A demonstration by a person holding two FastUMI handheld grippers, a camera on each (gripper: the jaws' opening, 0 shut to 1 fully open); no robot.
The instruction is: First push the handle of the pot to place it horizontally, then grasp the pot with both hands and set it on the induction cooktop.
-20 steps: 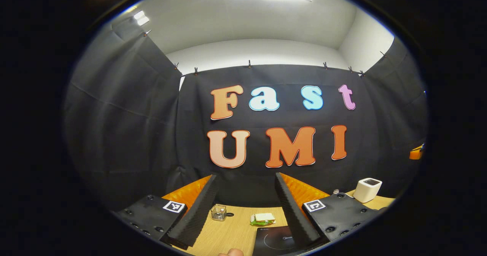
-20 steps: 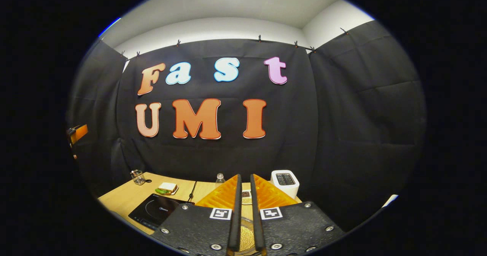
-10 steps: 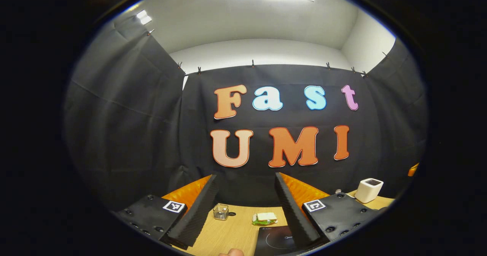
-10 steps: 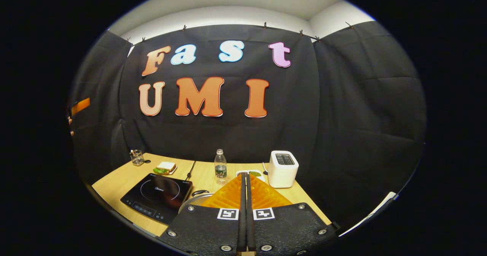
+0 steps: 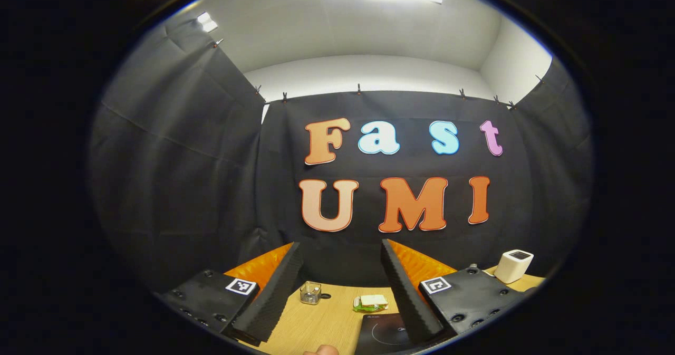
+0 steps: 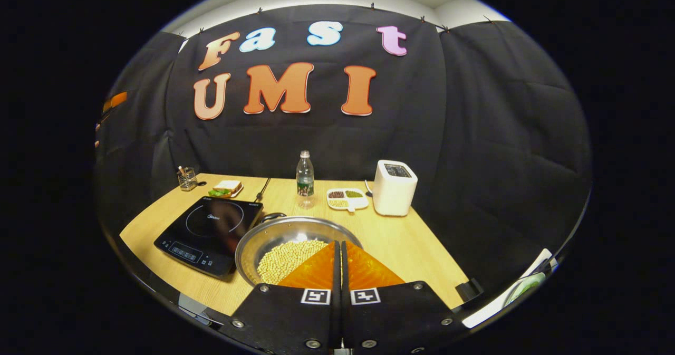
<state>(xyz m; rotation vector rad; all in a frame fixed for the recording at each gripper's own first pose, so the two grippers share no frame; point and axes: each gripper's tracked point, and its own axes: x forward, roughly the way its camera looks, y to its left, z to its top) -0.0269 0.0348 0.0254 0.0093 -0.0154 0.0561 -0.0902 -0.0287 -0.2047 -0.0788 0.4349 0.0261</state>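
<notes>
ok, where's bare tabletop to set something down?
Free: right of the pot, in front of the toaster; also left of the cooktop. Crowded: back edge, with cup, sandwich, bottle and dish.

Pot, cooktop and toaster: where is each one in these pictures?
pot (image 6: 274,236): right gripper view, inner steel wall.
cooktop (image 6: 211,228): right gripper view, glass top.
toaster (image 6: 393,191): right gripper view, front face.
</notes>
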